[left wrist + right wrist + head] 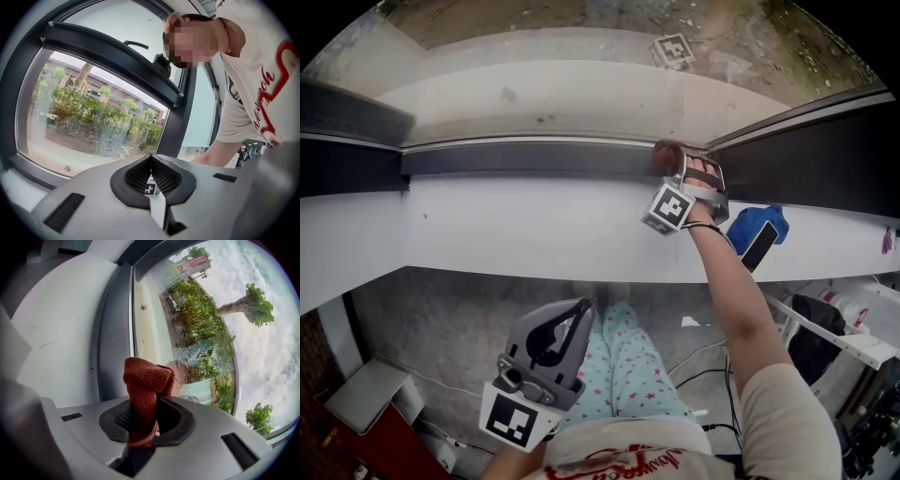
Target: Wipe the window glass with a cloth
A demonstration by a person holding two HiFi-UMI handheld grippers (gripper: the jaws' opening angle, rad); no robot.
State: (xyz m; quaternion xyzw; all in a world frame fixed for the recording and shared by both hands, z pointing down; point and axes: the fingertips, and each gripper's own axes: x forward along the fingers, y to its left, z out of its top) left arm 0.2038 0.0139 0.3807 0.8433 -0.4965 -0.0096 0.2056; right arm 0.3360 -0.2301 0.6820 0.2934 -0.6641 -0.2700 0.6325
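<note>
Between the jaws of the right gripper [143,404]: a rust-red cloth [146,378], pinched at its lower fold, bunched, standing up past the fingertips. Jaws narrow, clamped on that cloth alone. Just ahead of the tips and to their right: window glass [201,329], streaked, with trees and sky behind it. Top of the bundle right at the pane's lower edge; touching or a hair short, cannot tell. Left of the tips: dark window frame [112,338], and beyond that the white sill [56,333].

Seen from the head view: right gripper [673,161] reaching over the sill [506,230] to the frame [525,157], cloth [664,154] at its front end against the bottom corner of the glass [581,56]. Behind the jaws, a hand [705,180] round the grip. Further back, beside the forearm, a blue object [755,230] lying on the sill.

Well behind and below all that: left gripper [572,314], held low near star-patterned trousers [628,366], far apart from the pane. Jaws together, tip against tip in its own view [151,160], nothing between them. Ahead of those tips: glass [93,117], dark frame [117,56], shrubs and buildings outside.
</note>
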